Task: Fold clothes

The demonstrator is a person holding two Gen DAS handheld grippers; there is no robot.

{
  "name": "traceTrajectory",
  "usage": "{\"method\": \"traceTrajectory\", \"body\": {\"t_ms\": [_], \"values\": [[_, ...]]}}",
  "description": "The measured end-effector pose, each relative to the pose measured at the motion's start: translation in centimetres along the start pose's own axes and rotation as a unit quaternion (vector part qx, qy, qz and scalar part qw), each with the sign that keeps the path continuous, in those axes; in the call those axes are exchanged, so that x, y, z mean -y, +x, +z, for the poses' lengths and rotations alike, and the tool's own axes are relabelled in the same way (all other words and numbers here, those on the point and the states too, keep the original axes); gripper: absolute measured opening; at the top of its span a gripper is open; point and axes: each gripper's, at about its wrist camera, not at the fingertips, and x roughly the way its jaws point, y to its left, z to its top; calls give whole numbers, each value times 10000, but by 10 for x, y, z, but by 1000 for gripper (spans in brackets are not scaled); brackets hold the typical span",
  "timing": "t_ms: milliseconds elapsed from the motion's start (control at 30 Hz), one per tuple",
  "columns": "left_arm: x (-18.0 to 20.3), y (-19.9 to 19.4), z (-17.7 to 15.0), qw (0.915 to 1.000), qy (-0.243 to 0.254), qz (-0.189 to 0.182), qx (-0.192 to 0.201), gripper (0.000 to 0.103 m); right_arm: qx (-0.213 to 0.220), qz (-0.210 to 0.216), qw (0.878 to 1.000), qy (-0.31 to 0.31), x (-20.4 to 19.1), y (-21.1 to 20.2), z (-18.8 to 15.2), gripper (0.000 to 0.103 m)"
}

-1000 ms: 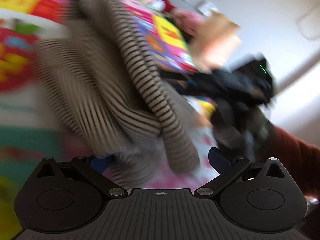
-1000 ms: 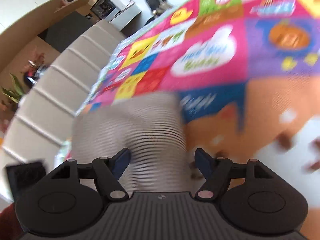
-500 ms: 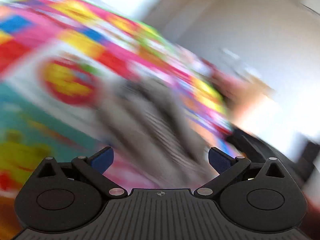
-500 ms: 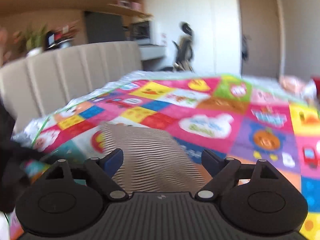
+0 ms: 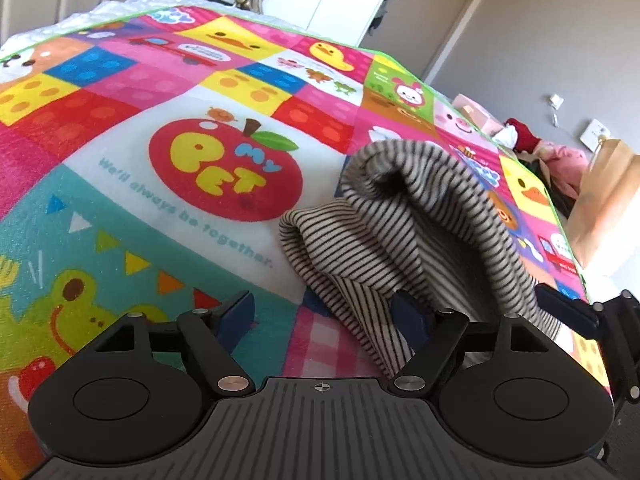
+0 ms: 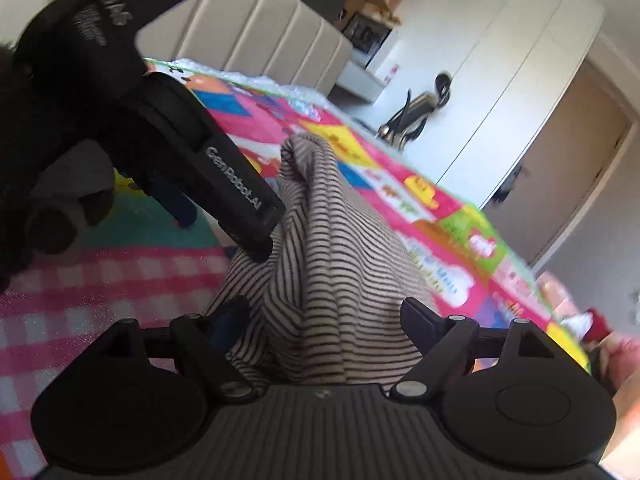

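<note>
A cream garment with thin black stripes (image 5: 404,224) lies bunched in a heap on the colourful play mat (image 5: 120,200). My left gripper (image 5: 322,314) is open, low over the mat, with its right finger against the heap's near left edge. One finger of the right gripper (image 5: 576,316) shows at the heap's right side. In the right wrist view my right gripper (image 6: 324,320) is open with the striped garment (image 6: 340,264) lying between its fingers. One of the left gripper's fingers (image 6: 240,200) touches the cloth's left side there.
A brown paper bag (image 5: 600,208) and pink soft things (image 5: 560,160) sit past the mat's right edge. A beige padded headboard (image 6: 260,36), white wardrobe doors (image 6: 480,80) and an office chair (image 6: 416,116) stand beyond the far end.
Both cameras were swinging and blurred; now they sit low and steady by the garment, which lies heaped on the mat. The left gripper's fingers have drawn slightly closer together.
</note>
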Motion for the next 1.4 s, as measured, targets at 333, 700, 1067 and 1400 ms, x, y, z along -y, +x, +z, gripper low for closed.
{"method": "traceTrajectory", "body": {"t_ms": [333,700,1067,1400], "values": [[0,-4,-7,9997,204,-59,82,79,-34,-708,9974,100,-2,7,-11,72],[5,3,-9,9973,56,-700,-224,25,217,-824,9962,-153,23,18,-3,31],[-16,0,-5,9904,-320,-1302,-334,28,283,-784,9920,-946,7,17,-4,26],[0,-48,54,9842,-89,-1714,438,41,197,-631,9772,-2015,-37,11,-15,51]]}}
